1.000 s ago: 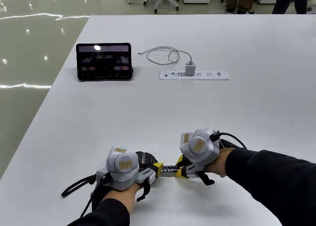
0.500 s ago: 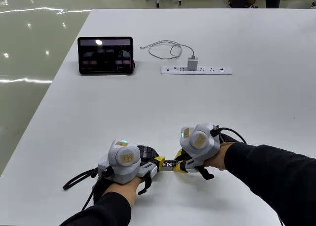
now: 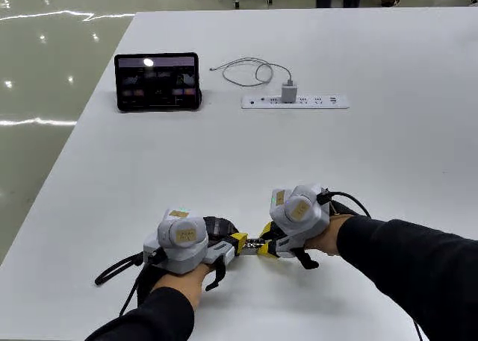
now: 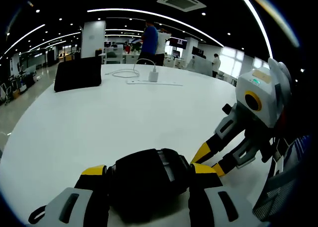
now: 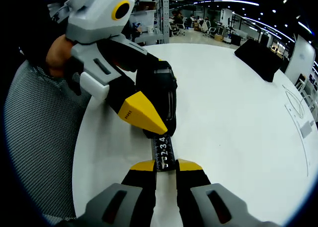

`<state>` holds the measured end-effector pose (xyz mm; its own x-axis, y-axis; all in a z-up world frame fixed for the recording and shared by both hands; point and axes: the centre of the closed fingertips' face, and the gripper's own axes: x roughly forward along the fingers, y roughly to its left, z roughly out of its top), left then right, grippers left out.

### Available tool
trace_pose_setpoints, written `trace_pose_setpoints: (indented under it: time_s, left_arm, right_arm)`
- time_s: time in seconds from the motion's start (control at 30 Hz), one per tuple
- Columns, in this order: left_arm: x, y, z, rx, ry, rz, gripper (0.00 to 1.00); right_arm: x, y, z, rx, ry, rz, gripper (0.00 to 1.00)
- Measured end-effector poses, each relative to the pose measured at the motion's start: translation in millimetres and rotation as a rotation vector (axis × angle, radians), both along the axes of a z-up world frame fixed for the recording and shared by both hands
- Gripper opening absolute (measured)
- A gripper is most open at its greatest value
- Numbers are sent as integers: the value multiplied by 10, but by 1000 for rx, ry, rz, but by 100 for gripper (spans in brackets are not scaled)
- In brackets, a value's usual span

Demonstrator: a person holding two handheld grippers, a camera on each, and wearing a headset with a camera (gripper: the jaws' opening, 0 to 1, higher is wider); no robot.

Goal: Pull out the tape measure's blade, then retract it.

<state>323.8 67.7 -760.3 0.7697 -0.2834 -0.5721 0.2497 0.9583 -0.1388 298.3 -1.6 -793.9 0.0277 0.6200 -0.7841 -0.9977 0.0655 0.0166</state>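
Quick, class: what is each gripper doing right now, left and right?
Left gripper: closed on the tape measure's case.
Right gripper: closed on the blade.

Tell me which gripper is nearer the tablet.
Left. The left gripper, shut on the tape measure case, is on the same side of the table as the tablet; the right gripper, pinching the blade, sits just past it, farther right.

i note the black tape measure point(image 4: 149, 182) clamped between the jaws of the left gripper point(image 4: 149, 168). a short, dark, white-numbered blade point(image 5: 163, 148) extends straight to the right gripper point(image 5: 164, 163), pinched at its tips.
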Motion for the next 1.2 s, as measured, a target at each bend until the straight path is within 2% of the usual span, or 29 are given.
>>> trace_pose_setpoints:
  time_s: [0.87, 1.03, 1.2]
  left_arm:
    - [0, 16, 10, -30, 1, -1, 60]
    - [-2, 19, 15, -40, 1, 3, 60]
    - [-8, 18, 17, -41, 2, -2, 60]
  right_arm:
    - [7, 257, 0, 9, -1, 14, 10]
    - [5, 291, 3, 25, 12, 2, 10]
    - [-1, 327, 6, 23, 14, 25, 10]
